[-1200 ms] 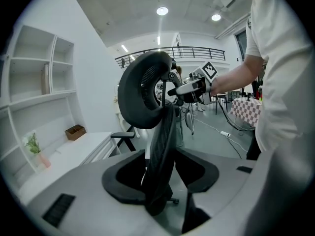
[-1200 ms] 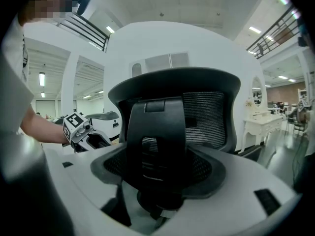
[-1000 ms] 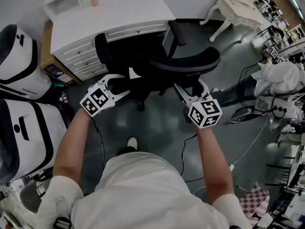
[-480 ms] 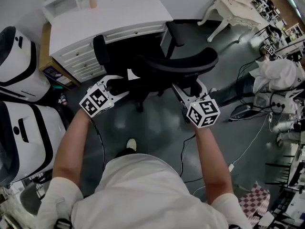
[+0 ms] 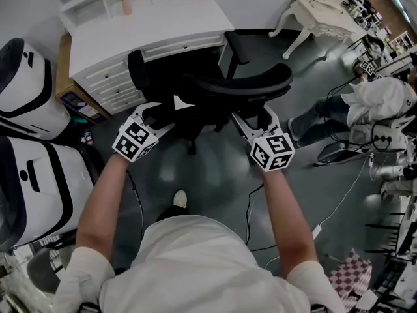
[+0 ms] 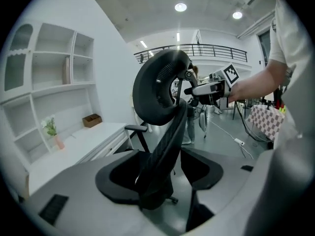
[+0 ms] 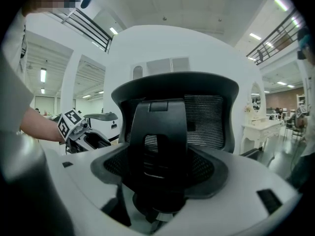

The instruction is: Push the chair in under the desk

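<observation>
1. The chair (image 5: pixel 238 87) stands in front of the white counter (image 5: pixel 150 28), at the open knee space to the right of the drawers (image 5: pixel 111 83). Its seat faces the counter and its black back is turned to the person.
2. It seems the front of the seat has already reached the counter edge, and the two armrests are about level with that edge. How deep the seat goes under the top, I cannot tell, because the back covers it.
3. The back of the chair is apart from the counter front, with some grey floor (image 5: pixel 208 168) visible near its base, so I judge the push is well begun but not finished.
4. The left hand-held gripper (image 5: pixel 159 117) is at the left edge of the chair back. Its jaws are opening, the edge of the back is between them, and the pads do not press on it.
5. The right hand-held gripper (image 5: pixel 251 114) is at the right part of the back, jaws spread wide around the middle support, not pinching it.
6. What is left: a last short push forward, I think.
</observation>
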`<action>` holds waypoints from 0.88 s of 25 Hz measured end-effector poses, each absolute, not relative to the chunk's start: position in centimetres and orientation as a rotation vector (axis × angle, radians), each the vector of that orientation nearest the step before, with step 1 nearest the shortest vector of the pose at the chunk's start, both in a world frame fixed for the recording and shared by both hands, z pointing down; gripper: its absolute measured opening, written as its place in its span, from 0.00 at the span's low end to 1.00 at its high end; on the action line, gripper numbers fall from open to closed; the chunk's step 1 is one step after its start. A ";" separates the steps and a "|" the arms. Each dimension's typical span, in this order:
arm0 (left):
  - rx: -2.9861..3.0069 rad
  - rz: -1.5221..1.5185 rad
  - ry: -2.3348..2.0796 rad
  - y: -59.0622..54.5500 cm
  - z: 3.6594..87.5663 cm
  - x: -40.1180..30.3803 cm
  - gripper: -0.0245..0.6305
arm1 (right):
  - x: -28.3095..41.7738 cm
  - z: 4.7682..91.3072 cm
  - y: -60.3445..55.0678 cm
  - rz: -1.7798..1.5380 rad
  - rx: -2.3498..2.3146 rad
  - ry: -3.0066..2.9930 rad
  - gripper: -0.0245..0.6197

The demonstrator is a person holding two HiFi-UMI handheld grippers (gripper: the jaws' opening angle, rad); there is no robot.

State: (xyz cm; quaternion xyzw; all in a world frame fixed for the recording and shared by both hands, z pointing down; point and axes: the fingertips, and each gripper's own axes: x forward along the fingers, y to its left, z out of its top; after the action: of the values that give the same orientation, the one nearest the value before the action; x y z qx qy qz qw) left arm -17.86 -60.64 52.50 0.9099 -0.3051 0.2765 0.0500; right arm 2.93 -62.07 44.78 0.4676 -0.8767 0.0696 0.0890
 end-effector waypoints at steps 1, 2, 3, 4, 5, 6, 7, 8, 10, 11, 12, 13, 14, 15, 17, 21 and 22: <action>2.769 0.841 -0.967 -60.6 52.3 -17.9 0.44 | 3.1 44.6 -61.9 0.198 1.397 -2.611 0.54; 2.765 0.834 -1.003 -60.6 52.0 -18.0 0.44 | 3.4 44.5 -61.6 0.193 1.403 -2.613 0.54; 2.761 0.824 -1.038 -60.5 51.7 -18.0 0.44 | 3.7 44.5 -61.3 0.191 1.410 -2.613 0.54; 2.757 0.811 -1.072 -60.3 51.4 -18.1 0.44 | 4.0 44.5 -60.9 0.190 1.415 -2.613 0.54; 2.754 0.797 -1.104 -60.2 51.1 -18.2 0.44 | 4.2 44.5 -60.5 0.188 1.419 -2.613 0.54; 2.753 0.784 -1.131 -59.9 50.6 -18.3 0.44 | 4.5 44.5 -60.1 0.187 1.420 -2.613 0.54; 2.753 0.773 -1.152 -59.7 50.2 -18.2 0.44 | 4.7 44.4 -59.8 0.185 1.422 -2.613 0.54; 2.755 0.763 -1.166 -59.4 49.7 -18.1 0.44 | 5.0 44.3 -59.4 0.185 1.422 -2.612 0.54; 2.752 0.739 -1.188 -58.6 48.9 -17.8 0.44 | 5.4 44.2 -58.5 0.188 1.418 -2.612 0.54; 2.746 0.722 -1.200 -58.2 48.6 -17.6 0.44 | 5.6 44.3 -58.1 0.190 1.415 -2.614 0.54; 2.740 0.703 -1.213 -57.7 48.3 -17.5 0.44 | 5.8 44.3 -57.6 0.191 1.411 -2.617 0.54; 2.734 0.683 -1.225 -57.2 47.9 -17.4 0.44 | 5.9 44.3 -57.1 0.193 1.407 -2.620 0.54; 2.731 0.664 -1.235 -56.7 47.5 -17.3 0.44 | 6.0 44.2 -56.5 0.195 1.402 -2.624 0.54; 2.728 0.646 -1.242 -56.1 47.2 -17.1 0.44 | 6.0 44.1 -56.0 0.197 1.396 -2.628 0.54; 2.720 0.602 -1.249 -54.8 46.5 -16.6 0.44 | 6.1 43.9 -54.9 0.197 1.378 -2.639 0.54; 2.700 0.541 -1.264 -51.7 45.7 -15.2 0.42 | 6.2 43.8 -52.5 0.196 1.328 -2.663 0.54; 2.695 0.532 -1.269 -50.9 45.7 -14.8 0.41 | 6.2 43.9 -51.8 0.196 1.314 -2.669 0.54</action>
State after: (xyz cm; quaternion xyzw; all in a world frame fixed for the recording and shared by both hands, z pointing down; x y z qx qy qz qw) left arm -14.82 -50.92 45.67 0.8892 -0.4185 0.1756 0.0578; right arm 6.21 -51.78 43.89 0.4393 -0.8923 0.0654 0.0803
